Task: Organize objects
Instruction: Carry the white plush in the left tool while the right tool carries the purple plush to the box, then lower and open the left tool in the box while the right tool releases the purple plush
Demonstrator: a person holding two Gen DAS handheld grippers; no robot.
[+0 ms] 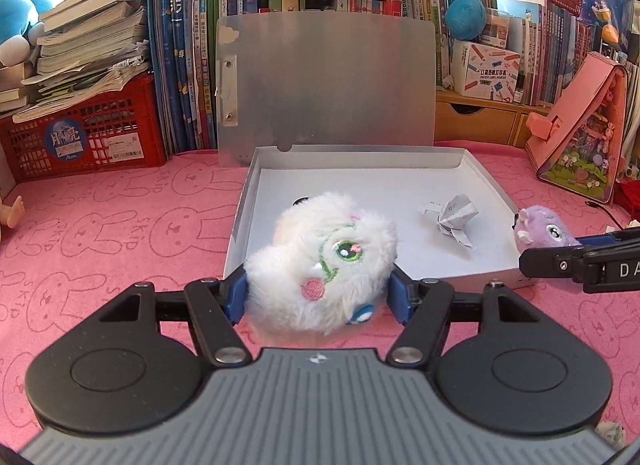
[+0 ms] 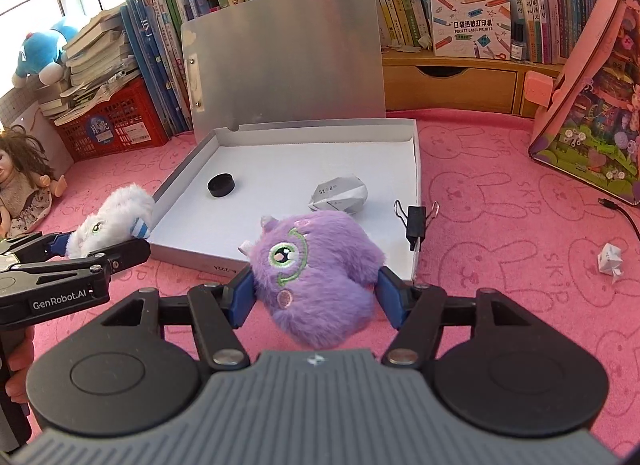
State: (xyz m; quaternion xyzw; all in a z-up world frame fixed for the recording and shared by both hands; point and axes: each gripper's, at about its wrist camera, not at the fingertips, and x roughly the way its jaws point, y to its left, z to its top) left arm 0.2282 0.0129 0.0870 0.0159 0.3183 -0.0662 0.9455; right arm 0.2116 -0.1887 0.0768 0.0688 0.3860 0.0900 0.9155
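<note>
My left gripper (image 1: pixel 318 297) is shut on a fluffy white plush toy (image 1: pixel 324 261), held above the pink cloth at the near edge of the open silver box (image 1: pixel 240 221). The right gripper (image 2: pixel 316 295) is shut on a purple plush toy (image 2: pixel 316 269), just in front of the same box (image 2: pixel 416 193). Inside the box lie a black round cap (image 2: pixel 221 185) and a crumpled paper ball (image 2: pixel 339 197). A black binder clip (image 2: pixel 416 221) sits on its right wall. Each view shows the other gripper with its plush at the side.
The box lid (image 1: pixel 326 85) stands upright at the back. Behind it are books, a red crate (image 1: pixel 84 133) and a wooden drawer shelf (image 2: pixel 448 81). A pink toy case (image 2: pixel 592 105) leans at the right, a doll (image 2: pixel 24 185) sits at the left, and a folded paper (image 2: pixel 610 259) lies on the cloth.
</note>
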